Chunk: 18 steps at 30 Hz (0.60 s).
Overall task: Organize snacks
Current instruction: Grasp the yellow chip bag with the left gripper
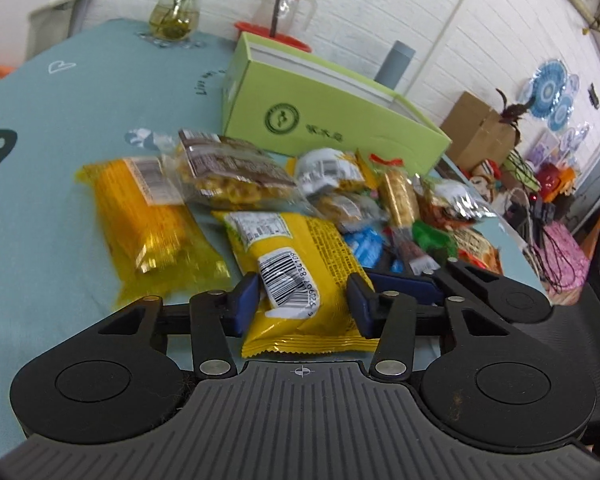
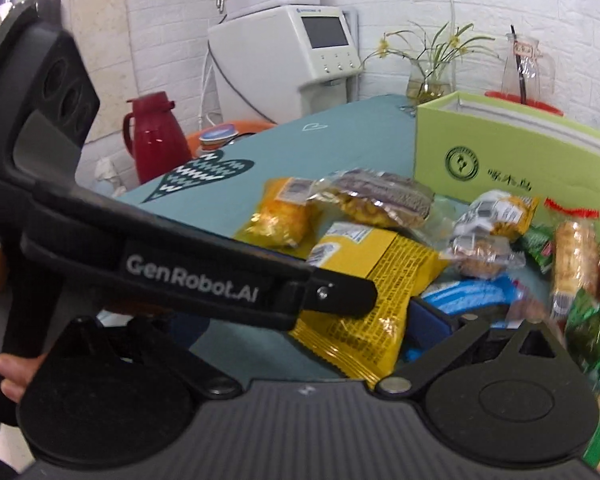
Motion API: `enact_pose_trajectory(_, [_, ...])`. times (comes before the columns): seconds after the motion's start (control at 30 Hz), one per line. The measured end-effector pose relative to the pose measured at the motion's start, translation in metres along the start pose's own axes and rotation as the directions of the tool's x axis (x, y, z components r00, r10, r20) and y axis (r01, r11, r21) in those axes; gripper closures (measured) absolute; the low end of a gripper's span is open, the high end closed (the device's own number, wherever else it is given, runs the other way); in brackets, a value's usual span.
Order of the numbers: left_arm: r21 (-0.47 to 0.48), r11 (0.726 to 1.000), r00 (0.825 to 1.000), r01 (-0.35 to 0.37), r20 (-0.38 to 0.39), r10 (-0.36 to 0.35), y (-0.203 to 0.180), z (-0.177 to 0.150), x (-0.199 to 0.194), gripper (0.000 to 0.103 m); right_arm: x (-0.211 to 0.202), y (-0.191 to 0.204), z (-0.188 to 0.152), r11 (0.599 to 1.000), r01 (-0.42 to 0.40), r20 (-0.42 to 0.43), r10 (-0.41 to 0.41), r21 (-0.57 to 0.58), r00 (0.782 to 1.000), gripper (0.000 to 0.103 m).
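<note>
A yellow snack packet (image 1: 300, 248) with a barcode lies on the teal tablecloth (image 1: 60, 120). My left gripper (image 1: 302, 302) has its blue pads pinching the packet's near end from both sides. From the right wrist, that gripper (image 2: 352, 296) crosses the view onto the same packet (image 2: 380, 276). My right gripper (image 2: 306, 312) stands wide open over a blue packet (image 2: 468, 292); its left finger is hidden. Its blue finger (image 1: 404, 282) shows just right of the left gripper. Behind the snack pile (image 1: 400, 196) stands an open green box (image 1: 340, 120).
An orange clear packet (image 1: 148, 216) and a brown-labelled packet (image 1: 236, 172) lie left of the pile. A plant vase (image 1: 174, 16) and a glass jug (image 1: 288, 0) stand at the table's back. A red thermos (image 2: 156, 140) and a water dispenser (image 2: 292, 52) stand beyond the table.
</note>
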<state>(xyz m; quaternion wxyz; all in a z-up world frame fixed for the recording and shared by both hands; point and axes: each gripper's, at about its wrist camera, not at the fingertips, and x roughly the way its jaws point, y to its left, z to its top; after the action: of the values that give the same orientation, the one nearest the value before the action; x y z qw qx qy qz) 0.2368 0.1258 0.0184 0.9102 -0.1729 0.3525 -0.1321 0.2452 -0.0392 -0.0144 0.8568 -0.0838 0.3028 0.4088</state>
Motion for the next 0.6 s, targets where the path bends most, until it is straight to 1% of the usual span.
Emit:
enact_pose_trajectory(0.1, [0.011, 1.000, 1.000, -0.006, -0.015, 0.006, -0.010, -0.022, -0.015, 0.076, -0.016, 0.014, -0.016, 1.000, -0.024, -0.015, 0.024, -0.012, 1.000, 0.001])
enact_pose_trajectory(0.17, [0.027, 1.000, 1.000, -0.008, -0.016, 0.008, -0.017, -0.038, -0.025, 0.072, -0.025, 0.022, -0.026, 0.999, -0.041, -0.023, 0.041, -0.018, 0.999, 0.001])
enact_pose_trajectory(0.23, [0.027, 0.999, 1.000, -0.018, -0.017, 0.018, -0.022, -0.046, -0.033, 0.063, -0.031, 0.025, -0.033, 0.999, -0.053, -0.023, 0.053, -0.012, 0.998, 0.001])
enact_pose_trajectory(0.27, [0.028, 0.999, 1.000, -0.025, -0.006, 0.025, -0.022, -0.046, -0.037, 0.060, -0.034, 0.025, -0.034, 0.999, -0.043, -0.010, 0.044, 0.001, 0.999, 0.001])
enact_pose_trajectory(0.33, [0.027, 0.998, 0.998, -0.050, 0.034, 0.049, -0.021, -0.042, -0.044, 0.043, -0.038, 0.021, -0.033, 1.000, -0.018, 0.013, 0.018, 0.022, 1.000, 0.001])
enact_pose_trajectory(0.37, [0.017, 0.998, 0.997, -0.067, 0.051, 0.066, -0.018, -0.039, -0.047, 0.041, -0.038, 0.018, -0.033, 0.999, -0.005, 0.016, 0.004, 0.036, 1.000, 0.001])
enact_pose_trajectory(0.43, [-0.008, 0.997, 0.996, -0.074, 0.050, 0.075, -0.013, -0.035, -0.046, 0.041, -0.036, 0.013, -0.031, 0.999, 0.006, 0.016, -0.007, 0.052, 1.000, 0.001])
enact_pose_trajectory(0.53, [-0.074, 0.996, 0.999, -0.045, 0.002, 0.046, -0.002, -0.034, -0.036, 0.042, -0.030, 0.013, -0.028, 0.999, 0.005, 0.014, -0.005, 0.043, 1.000, 0.001])
enact_pose_trajectory(0.6, [-0.106, 0.994, 1.000, -0.016, -0.012, 0.015, 0.003, -0.037, -0.032, 0.044, -0.025, 0.015, -0.027, 1.000, 0.000, 0.005, -0.001, 0.026, 1.000, 0.001])
